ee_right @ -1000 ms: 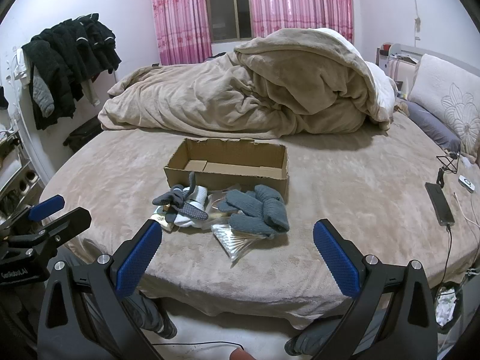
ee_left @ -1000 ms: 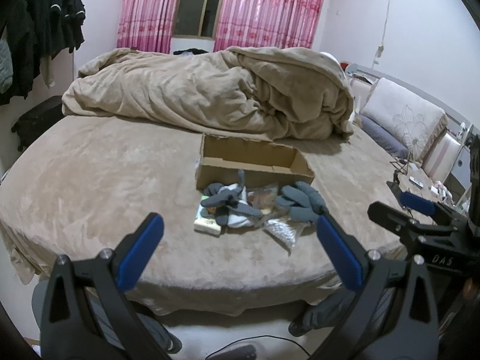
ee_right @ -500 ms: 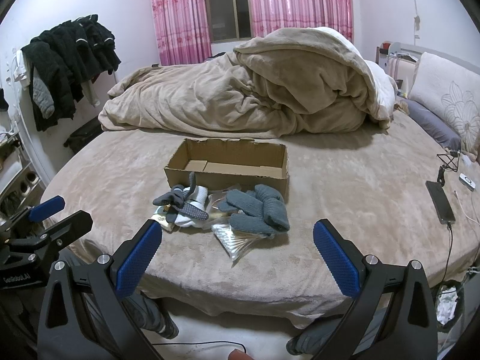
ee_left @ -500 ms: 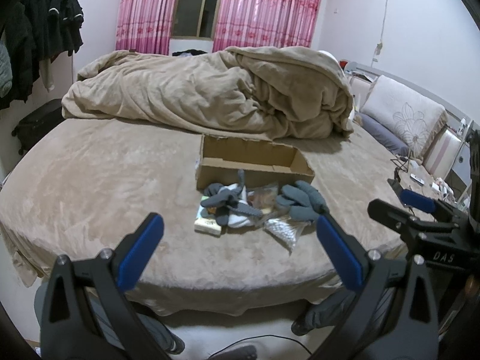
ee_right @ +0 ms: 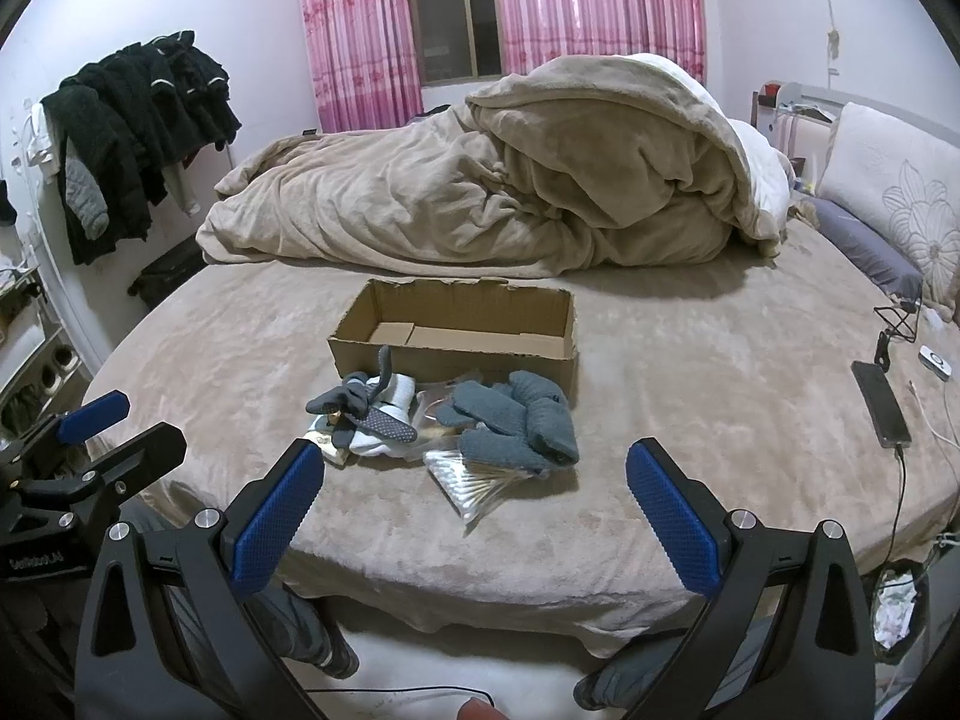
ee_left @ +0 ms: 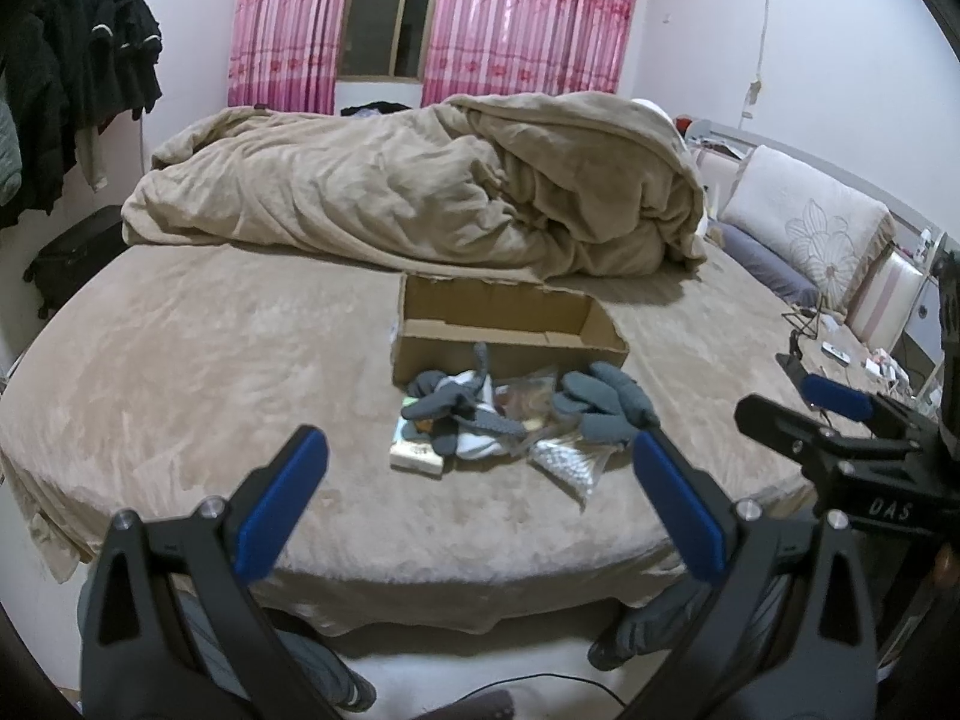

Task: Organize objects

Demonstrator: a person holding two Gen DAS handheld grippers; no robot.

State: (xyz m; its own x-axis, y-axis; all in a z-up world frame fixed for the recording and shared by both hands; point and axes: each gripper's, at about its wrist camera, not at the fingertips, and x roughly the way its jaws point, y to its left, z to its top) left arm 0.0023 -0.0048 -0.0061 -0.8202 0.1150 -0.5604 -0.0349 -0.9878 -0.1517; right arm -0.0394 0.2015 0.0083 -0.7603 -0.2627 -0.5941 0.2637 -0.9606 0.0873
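An open cardboard box stands empty on the round bed. In front of it lies a pile: grey gloves, grey and white socks, a clear bag of cotton swabs and a small flat packet. My left gripper is open and empty, off the bed's near edge. My right gripper is open and empty too, beside it; it shows at the right of the left wrist view.
A bunched beige duvet fills the back of the bed. A phone on a cable and a remote lie at the bed's right side. Pillows are far right. Dark clothes hang on the left wall.
Both grippers have barely shifted; the view has drifted slightly. The pile and the box have not moved.
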